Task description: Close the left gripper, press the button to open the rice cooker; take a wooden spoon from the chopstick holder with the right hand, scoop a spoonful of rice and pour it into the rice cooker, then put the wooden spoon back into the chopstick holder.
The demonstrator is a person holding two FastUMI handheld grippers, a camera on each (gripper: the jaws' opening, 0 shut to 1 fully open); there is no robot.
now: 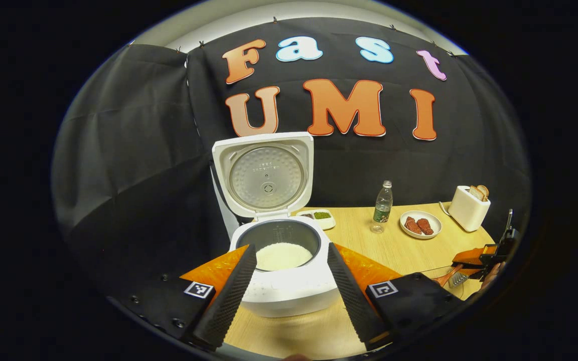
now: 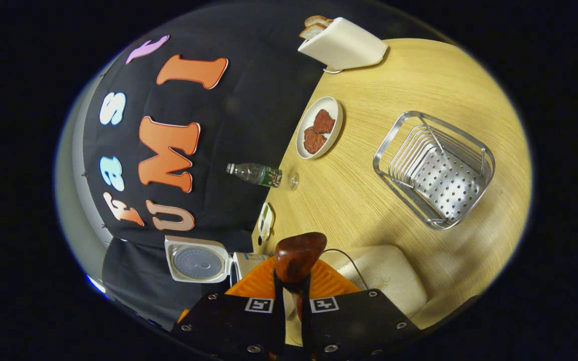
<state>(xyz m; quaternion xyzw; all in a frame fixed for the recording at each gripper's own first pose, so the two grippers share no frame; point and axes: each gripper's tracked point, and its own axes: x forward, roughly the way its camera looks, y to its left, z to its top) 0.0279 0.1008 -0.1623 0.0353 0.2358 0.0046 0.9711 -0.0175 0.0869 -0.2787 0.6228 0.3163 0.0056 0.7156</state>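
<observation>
The wooden table [image 1: 404,245] carries the rice cooker [image 1: 284,281], lid raised, white rice in its pot, right before the left gripper [image 1: 291,286], whose fingers are spread wide apart with nothing between them. In the right gripper view the metal chopstick holder [image 2: 434,168] stands farther out on the table; nearer, the right gripper [image 2: 293,296] is clenched on the wooden spoon [image 2: 296,255], its bowl poking out past the fingertips over a pale container [image 2: 384,276]
</observation>
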